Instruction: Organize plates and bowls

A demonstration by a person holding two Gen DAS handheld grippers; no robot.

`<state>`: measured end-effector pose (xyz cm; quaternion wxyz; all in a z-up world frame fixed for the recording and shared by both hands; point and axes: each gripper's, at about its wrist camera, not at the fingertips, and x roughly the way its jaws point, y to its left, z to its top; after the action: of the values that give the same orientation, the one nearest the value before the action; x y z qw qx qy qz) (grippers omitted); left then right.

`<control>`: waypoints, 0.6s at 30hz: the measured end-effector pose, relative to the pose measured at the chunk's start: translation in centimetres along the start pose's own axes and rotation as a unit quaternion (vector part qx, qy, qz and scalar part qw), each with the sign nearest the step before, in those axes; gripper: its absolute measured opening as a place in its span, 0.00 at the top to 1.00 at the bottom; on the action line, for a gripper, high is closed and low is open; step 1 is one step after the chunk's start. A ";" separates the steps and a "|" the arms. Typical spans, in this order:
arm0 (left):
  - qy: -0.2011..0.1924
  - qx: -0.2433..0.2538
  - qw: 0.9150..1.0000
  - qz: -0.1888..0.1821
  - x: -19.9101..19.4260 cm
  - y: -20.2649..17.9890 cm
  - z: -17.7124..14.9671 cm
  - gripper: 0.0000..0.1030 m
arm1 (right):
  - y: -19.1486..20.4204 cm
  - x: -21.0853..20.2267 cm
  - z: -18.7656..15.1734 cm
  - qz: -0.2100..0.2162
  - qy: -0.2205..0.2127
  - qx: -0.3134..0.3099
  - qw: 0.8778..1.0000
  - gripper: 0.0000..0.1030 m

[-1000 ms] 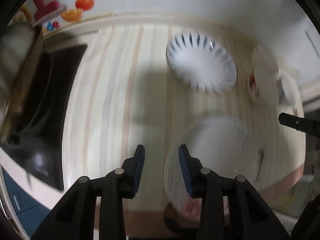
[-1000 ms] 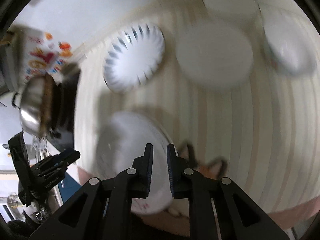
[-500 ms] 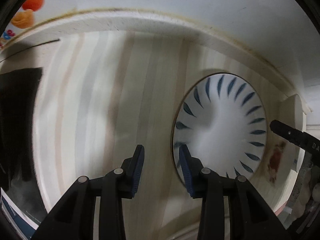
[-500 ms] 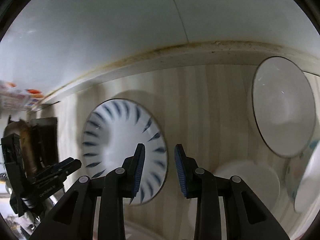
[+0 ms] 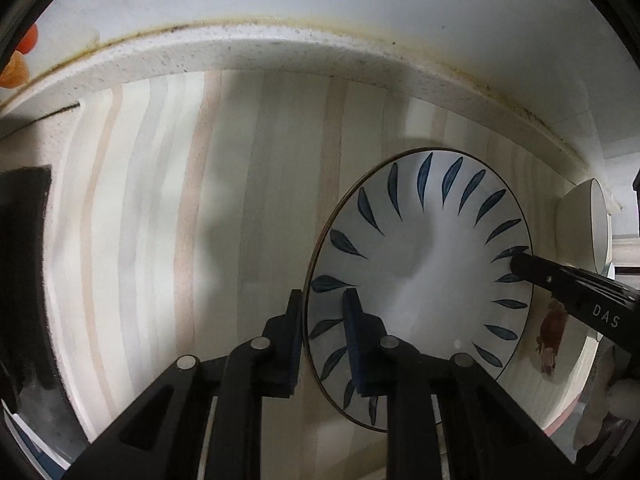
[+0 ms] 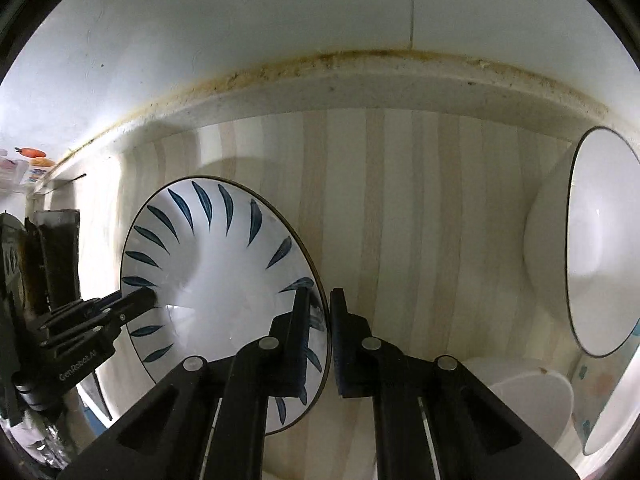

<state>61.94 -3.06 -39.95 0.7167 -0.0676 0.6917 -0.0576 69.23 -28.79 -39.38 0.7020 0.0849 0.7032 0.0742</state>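
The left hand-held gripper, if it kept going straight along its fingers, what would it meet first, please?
The left hand-held gripper points down with its jaws closing astride the rim of the blue-leaf patterned bowl, so it would run onto that rim first, with the striped wooden countertop just beneath. Exact depth is unclear.

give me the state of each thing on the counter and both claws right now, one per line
leaf-pattern plate: flat on the striped counter, rim between both claws' fingers
left claw: closing, astride the plate's left rim
right claw: shut on the plate's right rim
white bowl: upright, empty, apart from the plate
small white bowl: partly hidden, contents cannot be told
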 end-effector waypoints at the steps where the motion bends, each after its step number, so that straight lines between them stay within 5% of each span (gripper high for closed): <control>1: -0.004 0.003 1.000 0.003 -0.4 -0.2 -0.3 0.84 | 0.2 0.0 -0.1 0.002 0.000 -0.001 1.000 0.89; 9: -0.022 0.018 1.000 0.012 -3.0 -2.7 -0.7 0.84 | 1.1 -2.7 -1.4 0.017 -0.002 -0.013 1.000 0.89; 18: -0.040 0.046 0.998 0.024 -6.6 -4.5 -5.1 0.84 | 2.6 -6.6 -6.3 0.032 -0.013 -0.033 0.999 0.89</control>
<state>56.69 -6.46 -32.87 0.7473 -0.0202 0.6605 -0.0695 62.99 -27.64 -32.34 0.7106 0.0854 0.6882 0.1189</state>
